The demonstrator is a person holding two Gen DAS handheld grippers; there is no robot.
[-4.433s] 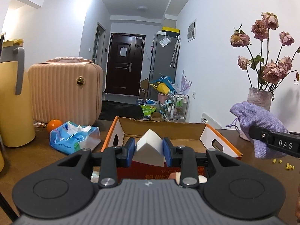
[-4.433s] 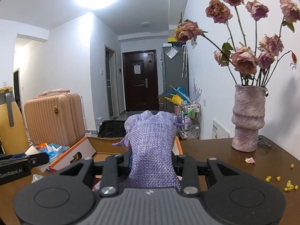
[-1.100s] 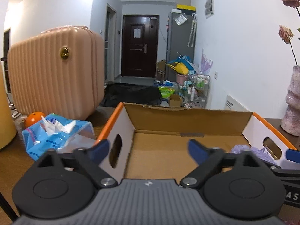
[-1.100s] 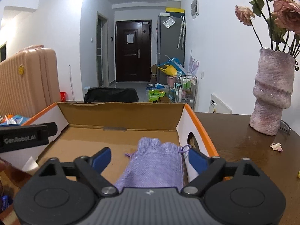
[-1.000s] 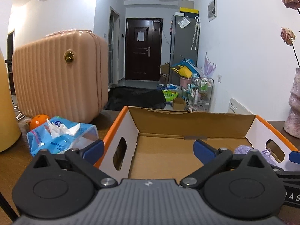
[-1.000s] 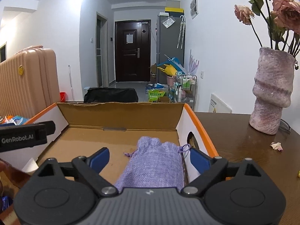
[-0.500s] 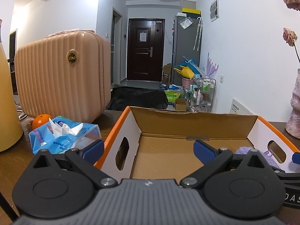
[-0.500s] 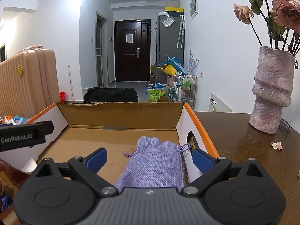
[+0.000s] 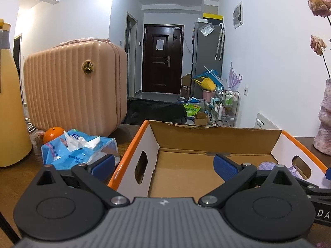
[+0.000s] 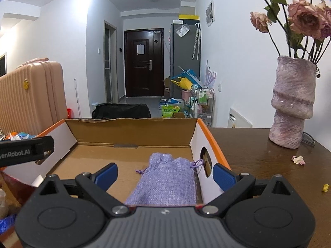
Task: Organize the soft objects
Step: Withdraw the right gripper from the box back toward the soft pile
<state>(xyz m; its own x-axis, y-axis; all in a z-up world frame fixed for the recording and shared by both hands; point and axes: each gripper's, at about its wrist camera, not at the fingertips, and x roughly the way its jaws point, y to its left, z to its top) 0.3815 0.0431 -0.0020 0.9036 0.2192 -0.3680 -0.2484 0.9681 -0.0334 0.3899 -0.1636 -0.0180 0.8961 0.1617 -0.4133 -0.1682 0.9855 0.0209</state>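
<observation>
Wooden table (image 10: 258, 155), cardboard box (image 10: 132, 126) holding purple pouch (image 10: 167, 179), both grippers' fingers apart, empty.

White lettering "GenRobot.AI", its first letter cut off at the frame edge, runs along the black body of the left claw (image 10: 26, 152), seen left of the right claw (image 10: 164, 172). "DA" shows on a black bar (image 9: 322, 214) at the left claw's right. The tissue pack's (image 9: 80, 152) print is unreadable.
</observation>
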